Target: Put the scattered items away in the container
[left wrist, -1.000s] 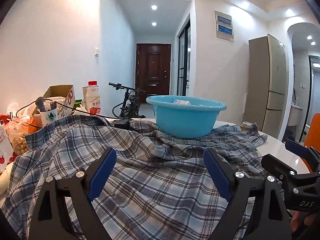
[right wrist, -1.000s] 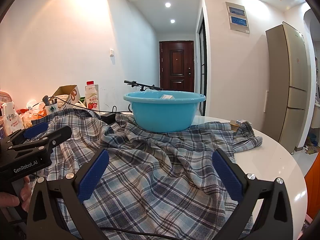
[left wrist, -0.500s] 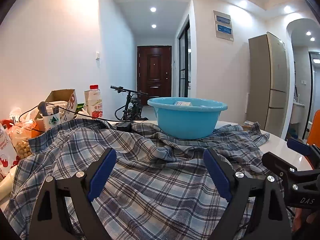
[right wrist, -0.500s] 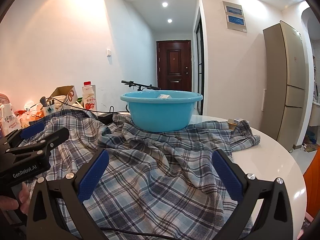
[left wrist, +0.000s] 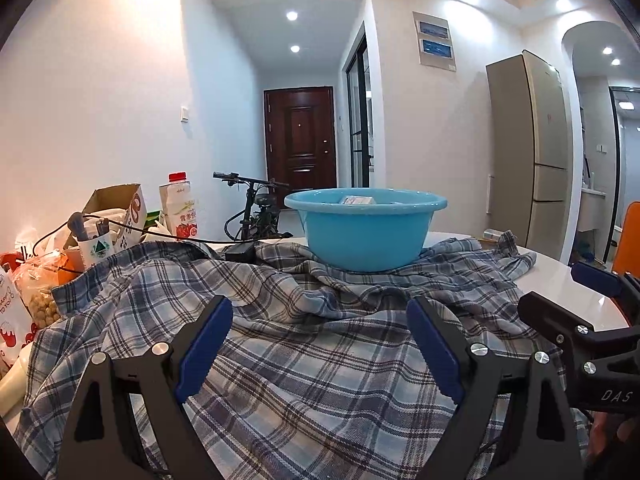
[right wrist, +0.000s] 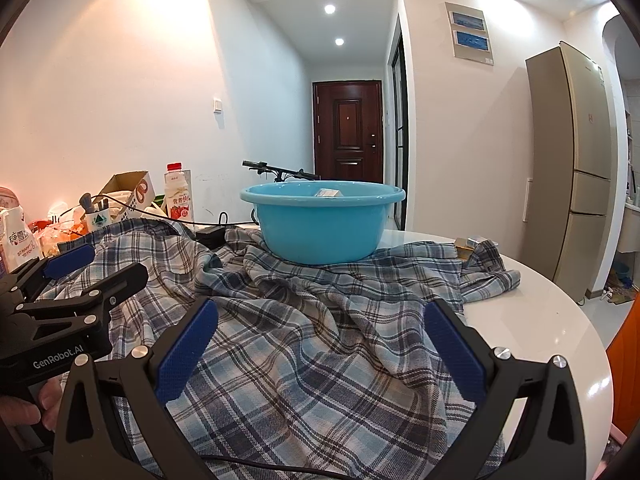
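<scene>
A blue plastic basin stands on a blue plaid shirt spread over a white round table. A small white box lies inside the basin. My left gripper is open and empty over the near part of the shirt. My right gripper is open and empty beside it, to its right. A small box lies by the shirt's far right corner.
At the far left of the table are a milk carton, an open cardboard box, a cup of brushes, snack bags and a black charger with cable. A fridge stands right.
Both grippers have risen and drawn back a little; the basin and shirt sit lower in view. Both stay open and nothing on the table has moved.
</scene>
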The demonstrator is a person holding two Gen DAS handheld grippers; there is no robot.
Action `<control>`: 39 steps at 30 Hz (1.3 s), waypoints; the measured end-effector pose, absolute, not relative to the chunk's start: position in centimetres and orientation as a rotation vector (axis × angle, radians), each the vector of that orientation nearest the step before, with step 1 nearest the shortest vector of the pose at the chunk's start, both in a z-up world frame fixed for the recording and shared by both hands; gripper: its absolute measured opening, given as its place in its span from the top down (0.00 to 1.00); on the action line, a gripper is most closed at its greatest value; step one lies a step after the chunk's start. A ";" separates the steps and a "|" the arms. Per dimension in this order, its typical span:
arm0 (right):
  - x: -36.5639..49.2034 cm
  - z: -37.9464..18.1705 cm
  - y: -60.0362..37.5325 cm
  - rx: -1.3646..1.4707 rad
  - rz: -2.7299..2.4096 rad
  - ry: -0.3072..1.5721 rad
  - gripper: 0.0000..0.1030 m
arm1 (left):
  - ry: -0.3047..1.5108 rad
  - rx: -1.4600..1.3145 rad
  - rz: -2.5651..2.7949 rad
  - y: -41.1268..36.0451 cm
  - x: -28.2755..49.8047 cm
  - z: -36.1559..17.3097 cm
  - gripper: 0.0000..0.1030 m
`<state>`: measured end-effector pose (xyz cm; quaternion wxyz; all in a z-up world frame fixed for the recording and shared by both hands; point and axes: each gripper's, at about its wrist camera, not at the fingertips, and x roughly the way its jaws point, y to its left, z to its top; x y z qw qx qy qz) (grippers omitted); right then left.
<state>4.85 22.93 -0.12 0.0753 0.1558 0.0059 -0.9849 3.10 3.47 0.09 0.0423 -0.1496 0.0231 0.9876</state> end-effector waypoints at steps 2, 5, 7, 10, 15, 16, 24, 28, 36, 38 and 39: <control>4.9 -0.1 22.9 0.467 -2.954 0.017 0.00 | 0.073 -0.457 3.022 3.5 3.1 0.1 0.12; 4.8 -0.1 22.9 0.468 -2.954 0.018 0.00 | 0.085 -0.462 3.021 3.7 3.0 0.0 0.12; 4.9 -0.1 22.9 0.467 -2.954 0.017 0.00 | 0.090 -0.465 3.019 3.7 2.9 0.0 0.12; 4.8 -0.1 22.9 0.467 -2.954 0.018 0.00 | 0.096 -0.467 3.016 3.8 2.9 0.0 0.12; 4.8 -0.1 22.9 0.467 -2.954 0.017 0.00 | 0.099 -0.477 3.017 3.9 2.9 -0.1 0.12; 4.9 -0.1 22.9 0.467 -2.954 0.017 0.00 | 0.098 -0.478 3.017 3.9 2.9 -0.1 0.12; 4.9 -0.1 22.9 0.467 -2.954 0.017 0.00 | 0.099 -0.474 3.019 3.9 2.9 -0.1 0.12; 4.9 -0.1 22.9 0.467 -2.954 0.017 0.00 | 0.099 -0.471 3.018 3.8 2.8 -0.1 0.12; 4.9 -0.1 22.8 0.468 -2.954 0.016 0.00 | 0.101 -0.473 3.018 3.9 2.8 -0.1 0.12; 4.9 -0.1 22.8 0.468 -2.954 0.016 0.00 | 0.100 -0.475 3.018 3.9 2.8 -0.1 0.12; 4.9 -0.1 22.8 0.468 -2.954 0.017 0.00 | 0.100 -0.476 3.018 3.9 2.8 -0.1 0.12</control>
